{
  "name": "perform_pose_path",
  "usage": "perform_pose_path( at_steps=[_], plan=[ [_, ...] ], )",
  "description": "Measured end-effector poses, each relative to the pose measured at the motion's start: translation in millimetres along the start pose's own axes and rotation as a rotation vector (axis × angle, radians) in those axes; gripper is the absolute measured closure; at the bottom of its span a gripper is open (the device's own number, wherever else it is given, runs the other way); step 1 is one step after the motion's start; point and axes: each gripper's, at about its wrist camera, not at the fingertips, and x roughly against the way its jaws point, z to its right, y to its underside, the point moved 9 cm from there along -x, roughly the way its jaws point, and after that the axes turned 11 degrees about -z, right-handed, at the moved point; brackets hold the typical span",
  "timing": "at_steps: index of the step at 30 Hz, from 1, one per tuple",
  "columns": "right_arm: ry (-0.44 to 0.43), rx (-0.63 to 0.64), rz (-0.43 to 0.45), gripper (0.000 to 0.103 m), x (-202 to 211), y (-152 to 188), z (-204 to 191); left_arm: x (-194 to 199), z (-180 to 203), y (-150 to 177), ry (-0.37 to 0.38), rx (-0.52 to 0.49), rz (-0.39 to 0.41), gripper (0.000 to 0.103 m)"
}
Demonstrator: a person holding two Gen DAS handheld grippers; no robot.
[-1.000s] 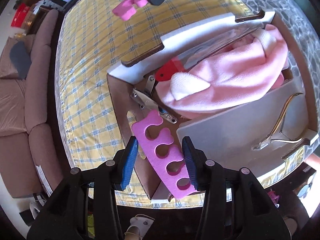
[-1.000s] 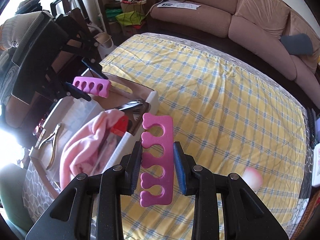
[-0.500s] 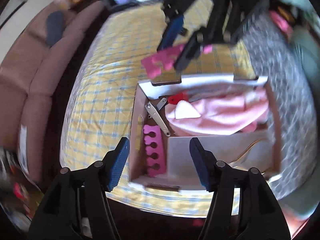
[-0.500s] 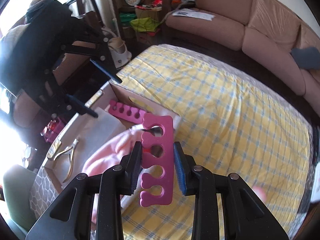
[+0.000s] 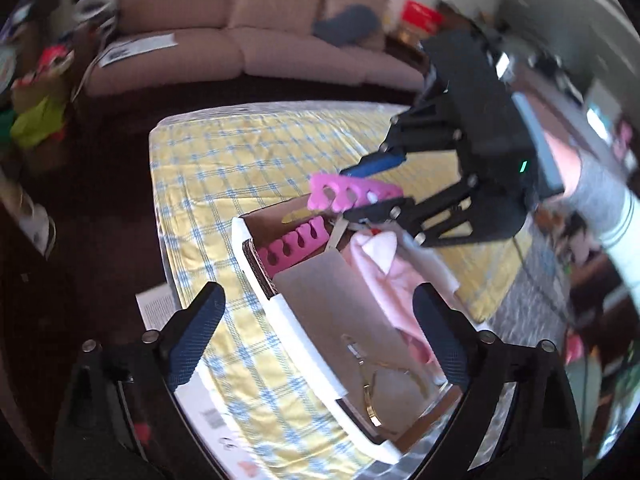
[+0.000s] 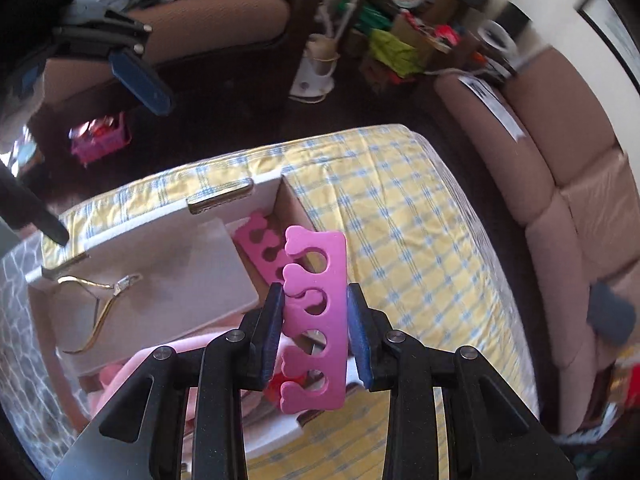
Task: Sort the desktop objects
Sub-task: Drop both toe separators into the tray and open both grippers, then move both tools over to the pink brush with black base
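Observation:
My left gripper [image 5: 320, 340] hangs above the cardboard box [image 5: 256, 264], its jaws opening wide with nothing between them. One pink foam toe separator [image 5: 296, 244] lies in the box's narrow end compartment. My right gripper [image 6: 316, 312] is shut on a second pink toe separator [image 6: 316, 320] and holds it just above that compartment, over the first separator [image 6: 260, 244]. The left wrist view shows the right gripper [image 5: 356, 194] with its separator [image 5: 352, 194] over the box's far end. One blue pad [image 6: 140, 80] of the left gripper shows at the upper left of the right wrist view.
The box stands on a yellow checked cloth [image 5: 224, 168]. Inside it are a pink towel [image 5: 384, 276], gold cuticle nippers [image 6: 100, 304] on a grey divider [image 5: 336, 300], and a red-handled tool [image 6: 280, 384]. A sofa [image 5: 240, 40] runs along the back. Papers [image 5: 160, 308] lie beside the cloth.
The left gripper let go of its toe separator, which now lies in the box, then opened wide, rose and rolled. The right gripper carried its separator from beside the box to above it.

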Motion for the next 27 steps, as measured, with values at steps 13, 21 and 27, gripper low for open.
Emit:
perform_pose_path(
  at_steps=[13,21,27],
  plan=[
    [0.077,0.286,-0.08,0.072,-49,-21,-21,-29,16,5,0.023,0.11,0.032,0.0],
    [0.076,0.251,-0.062,0.046,-56,-20,-14,-35,23,0,0.003,0.113,0.036,0.0],
    [0.061,0.184,-0.021,0.029,-41,-18,-9,-34,25,1,-0.002,0.131,0.041,0.0]
  ],
)
